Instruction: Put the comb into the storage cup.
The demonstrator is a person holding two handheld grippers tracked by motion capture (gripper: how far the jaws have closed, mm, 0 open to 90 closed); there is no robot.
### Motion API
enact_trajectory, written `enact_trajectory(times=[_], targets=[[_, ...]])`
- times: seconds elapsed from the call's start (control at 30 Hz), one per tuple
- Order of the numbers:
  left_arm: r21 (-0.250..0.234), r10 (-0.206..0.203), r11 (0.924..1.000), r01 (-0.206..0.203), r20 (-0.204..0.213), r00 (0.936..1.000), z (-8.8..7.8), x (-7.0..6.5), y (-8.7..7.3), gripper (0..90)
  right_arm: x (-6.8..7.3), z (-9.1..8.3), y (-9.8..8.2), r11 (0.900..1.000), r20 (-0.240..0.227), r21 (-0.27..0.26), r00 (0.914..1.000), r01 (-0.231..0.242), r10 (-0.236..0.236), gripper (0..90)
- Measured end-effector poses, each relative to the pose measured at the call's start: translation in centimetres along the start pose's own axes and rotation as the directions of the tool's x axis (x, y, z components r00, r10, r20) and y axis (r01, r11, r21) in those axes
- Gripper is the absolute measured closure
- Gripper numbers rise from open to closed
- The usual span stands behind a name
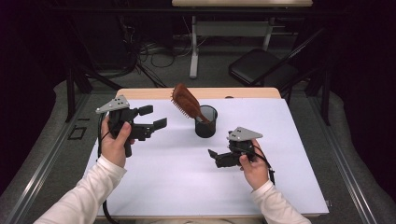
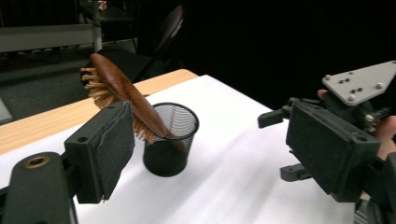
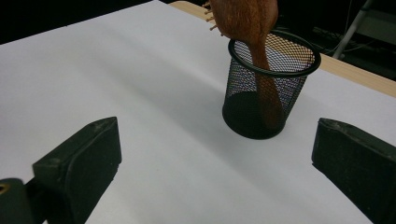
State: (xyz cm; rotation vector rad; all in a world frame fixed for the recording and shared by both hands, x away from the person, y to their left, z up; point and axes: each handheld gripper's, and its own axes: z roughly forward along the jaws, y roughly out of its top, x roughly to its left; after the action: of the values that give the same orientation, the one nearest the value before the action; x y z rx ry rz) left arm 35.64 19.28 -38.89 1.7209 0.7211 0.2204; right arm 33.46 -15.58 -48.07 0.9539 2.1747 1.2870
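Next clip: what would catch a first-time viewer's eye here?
The wooden hairbrush stands handle-down in a black mesh cup near the far middle of the white table, its bristled head leaning out over the rim toward the left. On either side, the left gripper and right gripper are both open and empty, held apart from the cup.

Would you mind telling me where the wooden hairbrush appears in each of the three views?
High view: the hairbrush is at centre top, leaning left out of the black mesh cup.
Left gripper view: upper left, head up, handle in the cup.
Right gripper view: top, right of centre, handle showing through the mesh.
Shared landmark: the mesh cup on the white table cover.
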Motion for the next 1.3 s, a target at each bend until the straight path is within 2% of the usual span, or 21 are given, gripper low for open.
enact_trajectory(times=[0.13, 0.2, 0.33, 0.73, 0.97, 1.17, 1.3], targets=[[0.016, 0.023, 0.9996, -0.023, 0.013, 0.9997, 0.0, -0.5, -0.6, 15.7, 0.1, -0.1, 0.1, 1.0, -0.004, -0.002, 1.0, -0.001, 0.001, 1.3], [0.035, 0.053, 0.9979, -0.054, 0.015, 0.9985, 0.2, -0.9, -1.1, 15.7, 0.1, -0.2, 0.1, 1.0, -0.005, -0.003, 1.0, -0.003, 0.003, 1.3], [0.044, 0.07, 0.9965, -0.071, 0.034, 0.997, 0.4, -1.2, -1.9, 15.7, 0.0, -0.3, 0.1, 1.0, -0.003, -0.007, 1.0, -0.006, 0.006, 1.3], [0.051, 0.064, 0.9965, -0.066, 0.048, 0.9968, 1.3, -1.6, -3.6, 15.6, -0.1, -0.6, 0.3, 1.0, 0.004, -0.014, 1.0, -0.008, 0.008, 1.3], [0.054, 0.077, 0.9953, -0.08, 0.058, 0.9953, 1.4, -2.1, -4.5, 15.6, 0.2, -0.8, 0.5, 1.0, 0.0, -0.018, 1.0, -0.007, 0.007, 1.3], [0.061, 0.091, 0.9937, -0.094, 0.054, 0.9944, 1.3, -2.3, -5.4, 15.6, 0.2, -1.7, 0.2, 1.0, -0.003, -0.02, 0.9999, -0.014, 0.014, 1.3], [0.067, 0.082, 0.9942, -0.084, 0.04, 0.9959, 1.0, -2.3, -5.9, 15.6, -0.1, -2.6, -0.2, 0.999, 0.001, -0.02, 0.9997, -0.025, 0.025, 1.3]])
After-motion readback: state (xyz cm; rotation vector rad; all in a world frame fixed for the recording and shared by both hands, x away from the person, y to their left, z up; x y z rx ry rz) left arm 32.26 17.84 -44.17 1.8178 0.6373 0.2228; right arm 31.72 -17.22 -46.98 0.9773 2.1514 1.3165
